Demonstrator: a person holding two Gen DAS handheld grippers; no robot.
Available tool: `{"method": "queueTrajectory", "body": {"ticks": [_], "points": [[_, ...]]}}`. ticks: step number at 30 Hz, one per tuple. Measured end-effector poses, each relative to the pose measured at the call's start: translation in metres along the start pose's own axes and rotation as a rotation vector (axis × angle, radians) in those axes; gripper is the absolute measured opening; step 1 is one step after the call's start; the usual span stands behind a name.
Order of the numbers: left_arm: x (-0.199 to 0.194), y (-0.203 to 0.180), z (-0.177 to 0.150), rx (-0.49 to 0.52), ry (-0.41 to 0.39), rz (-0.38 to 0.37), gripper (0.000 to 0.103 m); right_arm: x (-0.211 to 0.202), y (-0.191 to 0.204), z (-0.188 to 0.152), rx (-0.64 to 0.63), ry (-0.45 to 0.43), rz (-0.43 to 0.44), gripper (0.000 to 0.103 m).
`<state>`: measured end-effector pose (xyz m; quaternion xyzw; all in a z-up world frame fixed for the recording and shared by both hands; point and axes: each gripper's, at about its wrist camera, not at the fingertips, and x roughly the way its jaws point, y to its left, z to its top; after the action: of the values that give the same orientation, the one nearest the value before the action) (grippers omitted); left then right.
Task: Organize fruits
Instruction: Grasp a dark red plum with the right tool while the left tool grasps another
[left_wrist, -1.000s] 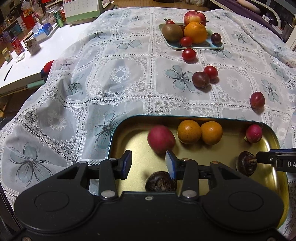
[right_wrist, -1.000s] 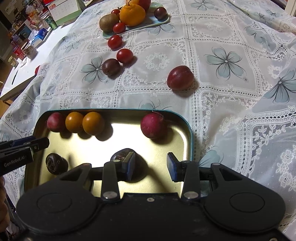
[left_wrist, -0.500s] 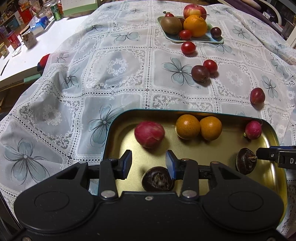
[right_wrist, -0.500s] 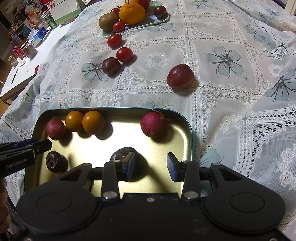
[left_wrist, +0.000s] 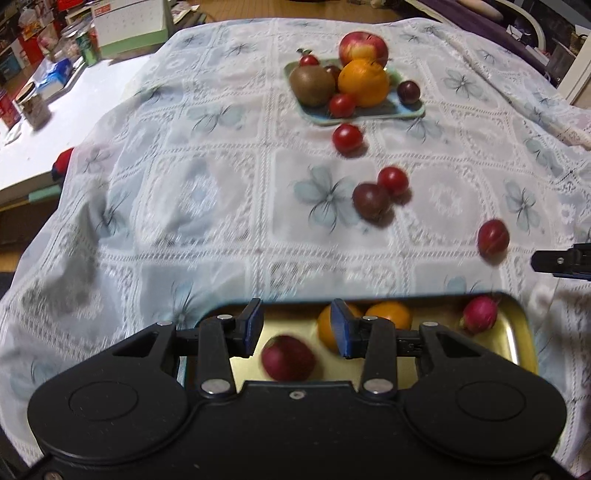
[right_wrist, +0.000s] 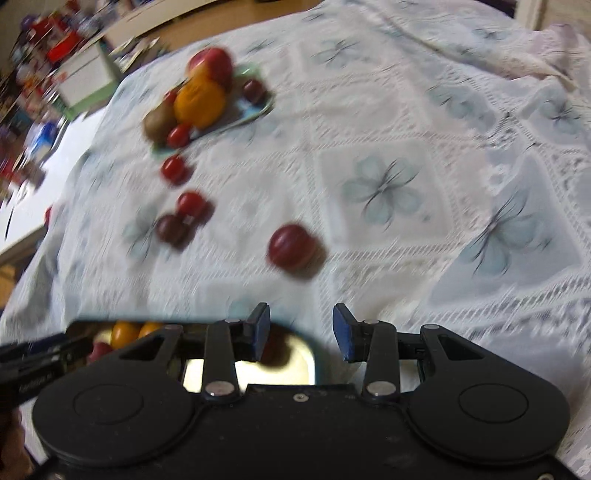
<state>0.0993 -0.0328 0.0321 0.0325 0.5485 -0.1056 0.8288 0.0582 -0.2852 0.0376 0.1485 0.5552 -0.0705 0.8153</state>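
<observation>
My left gripper is open and empty above the gold tin tray, which holds a red fruit, two oranges and a pink fruit. My right gripper is open and empty over the tray's right end. A loose plum lies on the cloth ahead of it; it also shows in the left wrist view. A dark plum and cherry tomatoes lie further off. The right wrist view is blurred.
A small blue plate at the back holds an apple, an orange, a kiwi and small fruits. A tomato lies in front of it. A white table with clutter stands at the left beyond the lace cloth.
Both grippers have risen and tilted up, away from the tray, so less of the tray shows. The dark fruits in the tray are now hidden. Both stay open.
</observation>
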Motion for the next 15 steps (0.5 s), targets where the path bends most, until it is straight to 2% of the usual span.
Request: {"method": "queueTrajectory", "body": {"ticks": [12,15], "points": [[0.027,-0.024,0.042,0.016,0.004,-0.041,0.049,0.052,-0.001,0.036,0.099,0.054,0.002,0.041],[0.035,-0.028,0.048,0.006,0.005,-0.048,0.049,0.062,0.002,0.04,0.111,0.067,0.031,0.043]]}}
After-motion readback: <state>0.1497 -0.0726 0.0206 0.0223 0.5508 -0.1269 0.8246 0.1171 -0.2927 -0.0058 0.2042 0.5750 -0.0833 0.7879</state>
